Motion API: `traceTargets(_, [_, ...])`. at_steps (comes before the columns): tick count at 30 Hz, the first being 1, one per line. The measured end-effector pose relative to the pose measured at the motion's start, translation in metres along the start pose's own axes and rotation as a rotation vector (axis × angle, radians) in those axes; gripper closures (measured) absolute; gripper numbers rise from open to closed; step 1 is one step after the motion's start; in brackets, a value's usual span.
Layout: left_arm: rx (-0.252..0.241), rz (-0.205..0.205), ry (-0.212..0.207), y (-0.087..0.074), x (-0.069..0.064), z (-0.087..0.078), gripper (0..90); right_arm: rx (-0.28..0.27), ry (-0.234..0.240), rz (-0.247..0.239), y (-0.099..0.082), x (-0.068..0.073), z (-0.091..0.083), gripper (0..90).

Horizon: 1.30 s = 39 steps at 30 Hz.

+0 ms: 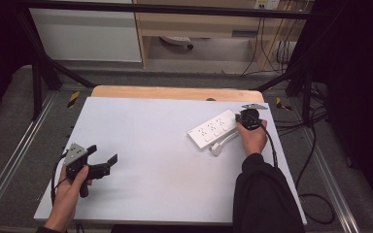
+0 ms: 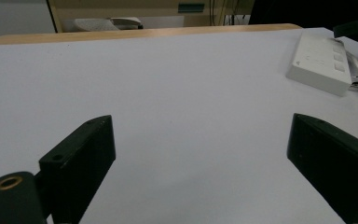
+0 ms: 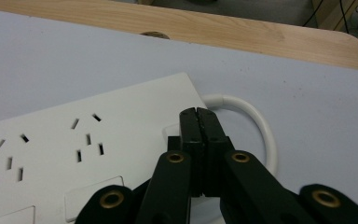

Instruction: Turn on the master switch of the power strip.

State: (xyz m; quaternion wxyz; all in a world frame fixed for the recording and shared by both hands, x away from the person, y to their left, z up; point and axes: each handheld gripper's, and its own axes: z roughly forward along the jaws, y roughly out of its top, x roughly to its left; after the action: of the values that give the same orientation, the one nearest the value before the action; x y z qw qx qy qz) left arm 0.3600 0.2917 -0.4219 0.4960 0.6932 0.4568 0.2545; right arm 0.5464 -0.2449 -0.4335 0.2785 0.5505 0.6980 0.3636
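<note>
Pressing its shut jaw tips down on a rocker switch at the power strip's [image 1: 212, 129] cable end, far-right of table [image 1: 141, 145], right gripper [image 3: 199, 113] is prob. toggling it, w/ left gripper [image 1: 103, 158] idling wide open near-left.

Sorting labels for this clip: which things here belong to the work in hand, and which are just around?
In the job:
white power strip
its white cord
right gripper, shut, over the strip's end

Just around:
left gripper, open, apart
table
plug
</note>
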Motion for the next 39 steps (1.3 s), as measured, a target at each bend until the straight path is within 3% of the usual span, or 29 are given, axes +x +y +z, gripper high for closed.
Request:
traceTargets(31, [0.014, -0.006, -0.012, -0.002, -0.001, 0.0, 8.0, -0.059, 0.017, 0.056, 0.013, -0.002, -0.011, 90.0])
traceTargets(39, [0.015, -0.006, -0.014, -0.003, -0.001, 0.0, 8.0, -0.06, 0.03, 0.059, 0.016, -0.002, -0.014, 82.5])
